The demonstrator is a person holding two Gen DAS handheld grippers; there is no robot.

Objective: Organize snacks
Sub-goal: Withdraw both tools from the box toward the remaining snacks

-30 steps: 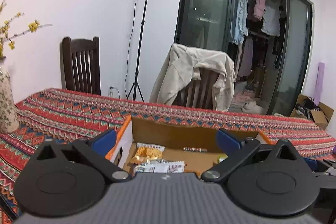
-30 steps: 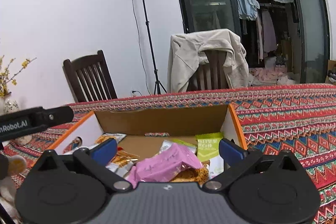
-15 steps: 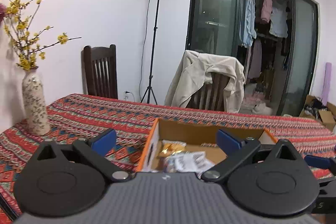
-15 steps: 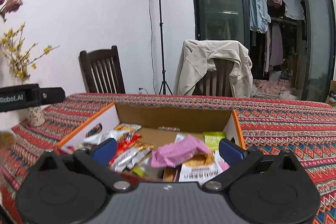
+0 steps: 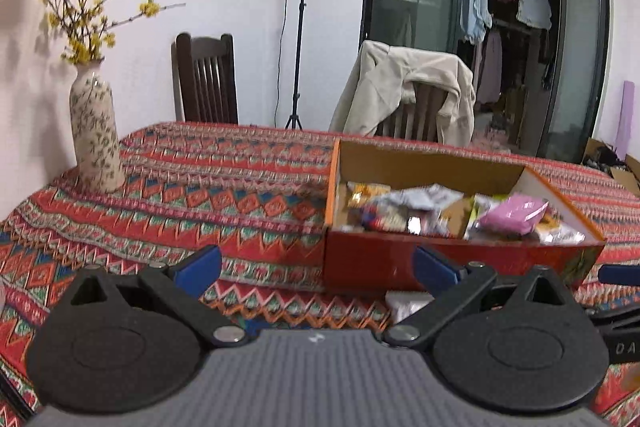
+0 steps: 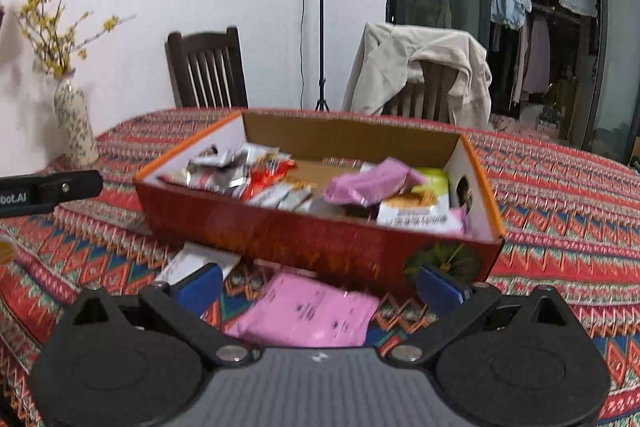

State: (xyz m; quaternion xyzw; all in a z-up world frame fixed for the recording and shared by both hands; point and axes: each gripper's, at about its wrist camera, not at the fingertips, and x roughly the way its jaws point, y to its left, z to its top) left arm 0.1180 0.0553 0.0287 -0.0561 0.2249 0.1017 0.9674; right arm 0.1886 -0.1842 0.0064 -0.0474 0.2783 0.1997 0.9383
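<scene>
A red and orange cardboard box [image 6: 320, 239] [image 5: 400, 263] sits on the patterned tablecloth, filled with several snack packets, among them a pink one [image 6: 372, 183] [image 5: 514, 213]. In front of the box, on the cloth, lie a pink packet [image 6: 308, 311] and a white packet [image 6: 200, 263] [image 5: 404, 303]. My right gripper [image 6: 318, 281] is open, held just above the pink packet on the cloth, nothing between its fingers. My left gripper [image 5: 316, 267] is open and empty, near the box's front left corner. The left gripper's body [image 6: 48, 189] shows at the left edge of the right wrist view.
A tall patterned vase [image 5: 96, 139] [image 6: 76, 125] with yellow flower twigs stands at the table's far left. Two wooden chairs [image 5: 206, 79] [image 6: 424, 83] stand behind the table, one draped with a beige jacket. A light stand [image 6: 320, 7] rises by the wall.
Both grippers have pulled back and up from over the box. The whole box and the packets on the cloth in front of it have come into view. Both stay open.
</scene>
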